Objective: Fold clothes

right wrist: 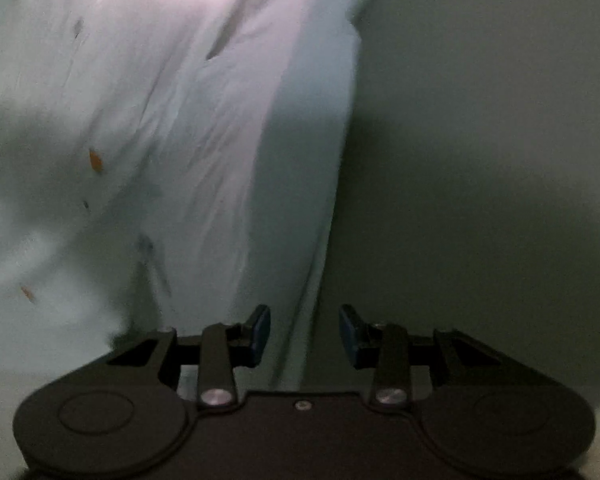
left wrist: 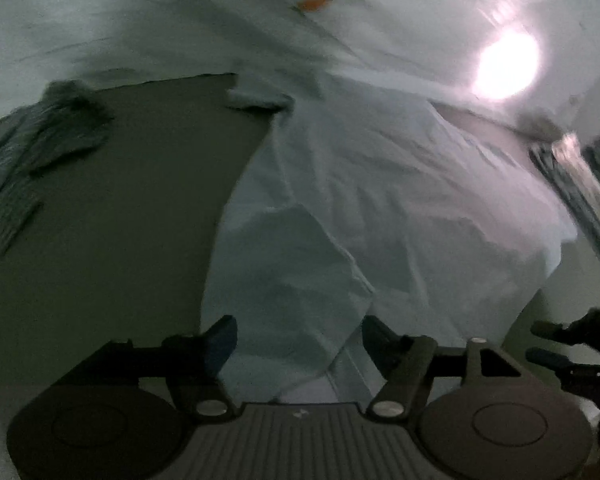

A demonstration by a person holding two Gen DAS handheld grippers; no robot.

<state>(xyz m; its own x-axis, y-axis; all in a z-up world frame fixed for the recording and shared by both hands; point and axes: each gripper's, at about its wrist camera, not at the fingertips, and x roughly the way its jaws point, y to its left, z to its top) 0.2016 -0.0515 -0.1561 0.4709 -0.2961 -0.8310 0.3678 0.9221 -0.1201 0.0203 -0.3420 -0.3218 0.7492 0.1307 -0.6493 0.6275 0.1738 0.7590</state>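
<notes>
In the left wrist view a white garment [left wrist: 380,200] lies crumpled on a dark olive surface [left wrist: 120,200], one folded edge running down toward the camera. My left gripper [left wrist: 298,334] hangs open over that near edge, and the pads touch no cloth. The other gripper [left wrist: 572,344] shows as a dark shape at the right edge. In the blurred right wrist view my right gripper [right wrist: 305,332] is open just above the long edge of the white garment [right wrist: 300,160], where it meets the olive surface [right wrist: 480,160]. Nothing is pinched between its pads.
A white sheet with small orange marks [left wrist: 312,3] spreads beyond the olive surface and fills the left of the right wrist view [right wrist: 60,120]. A dark grey cloth [left wrist: 60,128] lies at the surface's left edge. A striped item [left wrist: 580,184] sits at the right. Bright glare [left wrist: 508,64] washes out one patch.
</notes>
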